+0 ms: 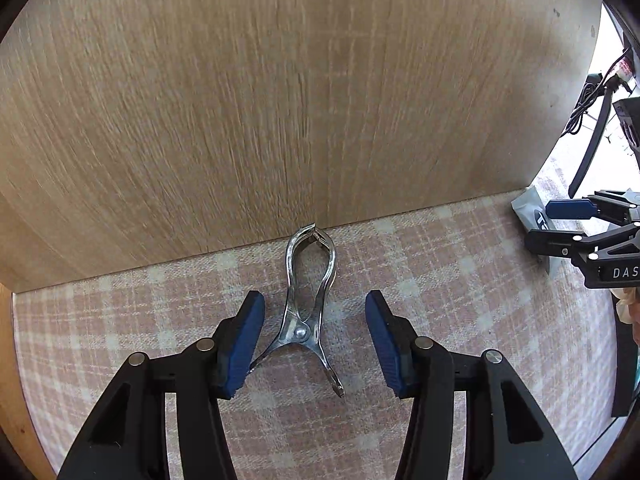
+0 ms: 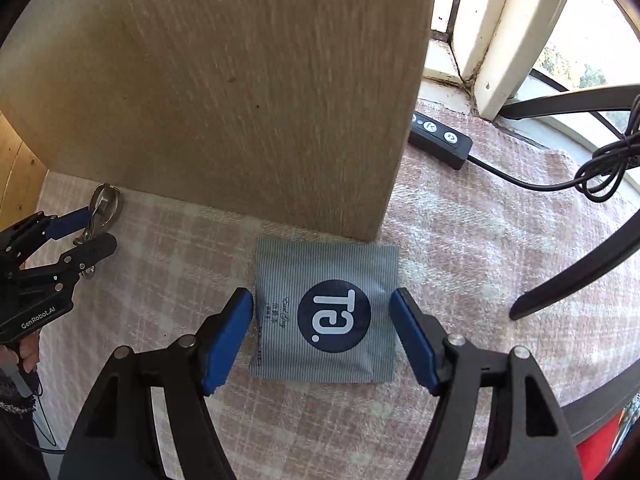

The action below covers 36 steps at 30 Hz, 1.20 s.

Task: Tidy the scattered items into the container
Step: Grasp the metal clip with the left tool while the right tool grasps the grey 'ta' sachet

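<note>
The metal clip point(image 1: 308, 312) is lying on the checked cloth against the wooden panel point(image 1: 240, 100), between the left gripper point(image 1: 314, 338)'s parted jaws; the flat sachet point(image 2: 326, 312) is sitting by the panel's corner, the right gripper point(image 2: 322, 338)'s wide jaws straddling it. Closing may skid either one.

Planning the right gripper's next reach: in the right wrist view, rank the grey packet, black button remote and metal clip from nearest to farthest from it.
1. Grey packet: between the right gripper's fingers.
2. Metal clip: far left, by the wooden panel.
3. Black button remote: upper right, behind the panel's corner.
</note>
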{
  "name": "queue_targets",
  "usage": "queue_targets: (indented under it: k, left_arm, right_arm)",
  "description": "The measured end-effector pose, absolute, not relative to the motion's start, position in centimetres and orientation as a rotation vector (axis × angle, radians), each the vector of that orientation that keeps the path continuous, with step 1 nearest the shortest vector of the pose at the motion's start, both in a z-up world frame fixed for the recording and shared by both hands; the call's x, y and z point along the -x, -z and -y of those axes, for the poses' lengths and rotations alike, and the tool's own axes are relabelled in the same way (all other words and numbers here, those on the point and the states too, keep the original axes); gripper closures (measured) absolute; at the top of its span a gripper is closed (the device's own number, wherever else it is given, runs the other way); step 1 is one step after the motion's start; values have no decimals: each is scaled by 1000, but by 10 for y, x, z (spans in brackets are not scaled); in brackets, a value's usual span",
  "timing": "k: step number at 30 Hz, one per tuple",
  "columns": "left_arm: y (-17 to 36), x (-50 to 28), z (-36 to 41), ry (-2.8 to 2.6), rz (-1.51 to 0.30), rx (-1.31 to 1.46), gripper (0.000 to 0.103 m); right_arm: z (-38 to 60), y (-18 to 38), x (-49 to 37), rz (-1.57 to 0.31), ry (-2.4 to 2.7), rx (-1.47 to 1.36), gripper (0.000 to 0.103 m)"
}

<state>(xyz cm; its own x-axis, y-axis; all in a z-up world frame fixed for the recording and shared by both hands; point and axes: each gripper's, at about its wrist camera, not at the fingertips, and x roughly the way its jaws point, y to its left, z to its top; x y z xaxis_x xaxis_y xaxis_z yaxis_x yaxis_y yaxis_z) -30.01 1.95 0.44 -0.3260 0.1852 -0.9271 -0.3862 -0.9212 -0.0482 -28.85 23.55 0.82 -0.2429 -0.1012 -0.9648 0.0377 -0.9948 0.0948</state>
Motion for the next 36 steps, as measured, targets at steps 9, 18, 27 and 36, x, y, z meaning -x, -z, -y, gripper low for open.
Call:
queue_targets:
  k: [9, 18, 27, 36]
  left_arm:
    - [-3, 292, -18, -2322, -250, 1548, 85]
    - [-2, 285, -29, -2322, -237, 1521, 85]
    - [-20, 263, -21, -2343, -149, 1481, 86]
    - [-75, 239, -49, -2296, -225, 1347, 86]
  right_arm:
    - [-247, -13, 277, 179, 2329, -1874, 56]
    - [-242, -18, 262, 216, 2302, -1854, 91]
    - [-248, -45, 231, 260, 2344, -1746, 99]
    - [-278, -83, 209, 339, 2413, -1615, 99]
